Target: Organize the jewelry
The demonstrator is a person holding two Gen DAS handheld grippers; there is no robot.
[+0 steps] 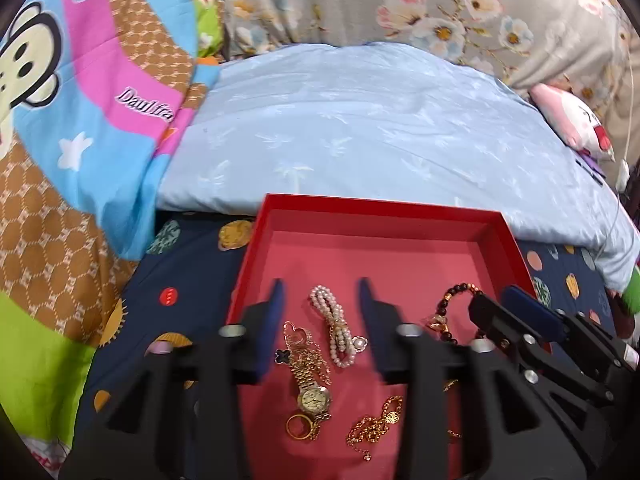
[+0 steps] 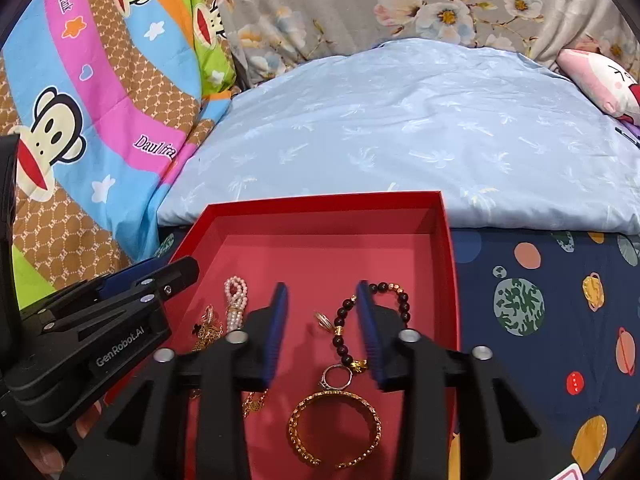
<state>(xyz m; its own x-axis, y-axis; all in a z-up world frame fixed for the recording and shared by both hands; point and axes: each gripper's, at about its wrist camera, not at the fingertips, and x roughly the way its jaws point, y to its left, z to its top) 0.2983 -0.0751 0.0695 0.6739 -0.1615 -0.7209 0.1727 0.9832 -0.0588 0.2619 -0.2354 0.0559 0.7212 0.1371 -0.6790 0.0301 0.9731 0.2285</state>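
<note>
An open red box [image 1: 380,204] on the bed holds the jewelry. My left gripper [image 1: 322,284] hangs open over its floor, with a pearl bracelet [image 1: 338,328] lying loose between the fingers. Nearer the camera lie a gold watch [image 1: 314,398], a gold ring [image 1: 298,428] and a gold chain [image 1: 376,428]. My right gripper [image 2: 322,286] is open over the box's right half [image 2: 444,240]. A dark bead bracelet [image 2: 344,320] curls past its right finger without being pinched. A silver ring [image 2: 336,376] and a gold bangle [image 2: 334,428] lie below it.
A pale blue pillow [image 1: 360,128] lies just behind the box. A bright cartoon quilt [image 1: 80,120] is bunched at the left, and a pink plush toy [image 1: 572,120] sits at the far right. Dark planet-print sheet [image 2: 540,320] borders the box.
</note>
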